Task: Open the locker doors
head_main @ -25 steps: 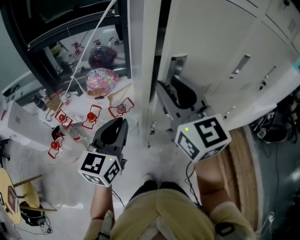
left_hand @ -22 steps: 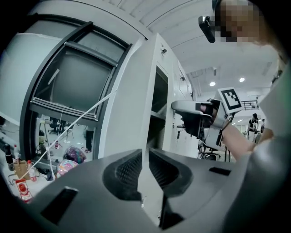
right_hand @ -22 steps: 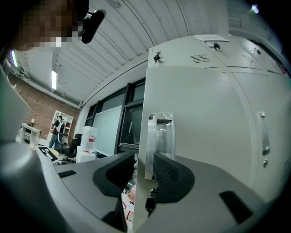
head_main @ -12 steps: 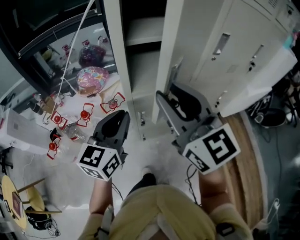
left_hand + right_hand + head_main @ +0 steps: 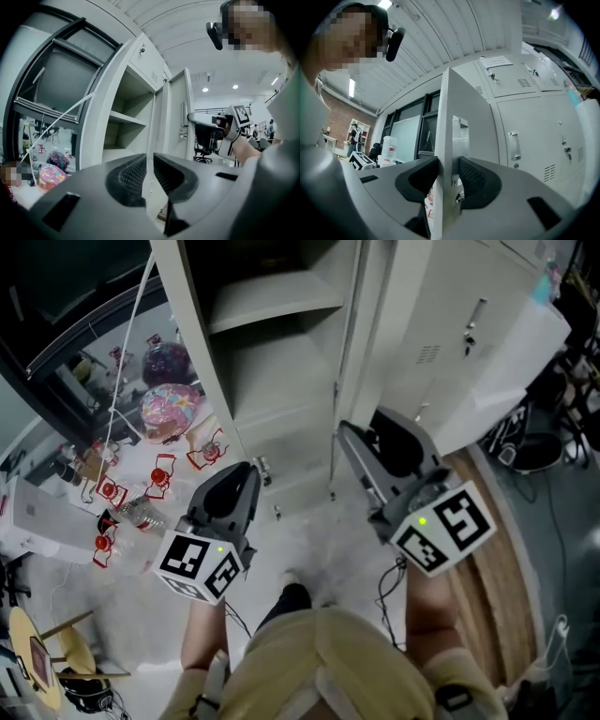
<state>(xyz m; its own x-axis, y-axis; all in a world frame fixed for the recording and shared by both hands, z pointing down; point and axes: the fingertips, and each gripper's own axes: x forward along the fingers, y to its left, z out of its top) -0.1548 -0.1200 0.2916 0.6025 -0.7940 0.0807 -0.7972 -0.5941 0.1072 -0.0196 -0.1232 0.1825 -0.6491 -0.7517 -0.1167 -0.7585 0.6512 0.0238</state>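
Note:
The grey locker door (image 5: 427, 343) stands swung out, and the compartment behind it shows its shelves (image 5: 272, 294). My right gripper (image 5: 367, 439) holds the door's free edge. In the right gripper view (image 5: 449, 174) one pad lies against the door edge (image 5: 443, 117) and the other against the metal handle plate (image 5: 459, 136); its jaws have just been opening a little with the door still between them. My left gripper (image 5: 240, 476) hangs in the air left of the locker, apart from it. Its jaws (image 5: 150, 165) are shut with nothing in them.
More locker doors (image 5: 497, 315) to the right are closed. On the floor at the left lie a pink patterned ball (image 5: 172, 409) and several red-capped bottles (image 5: 155, 479). A white cord (image 5: 131, 343) slants past a dark window frame. A wooden strip (image 5: 492, 559) runs at the right.
The door has swung further open with the right gripper on it, so the shelves now show. Both grippers have moved back from the locker.

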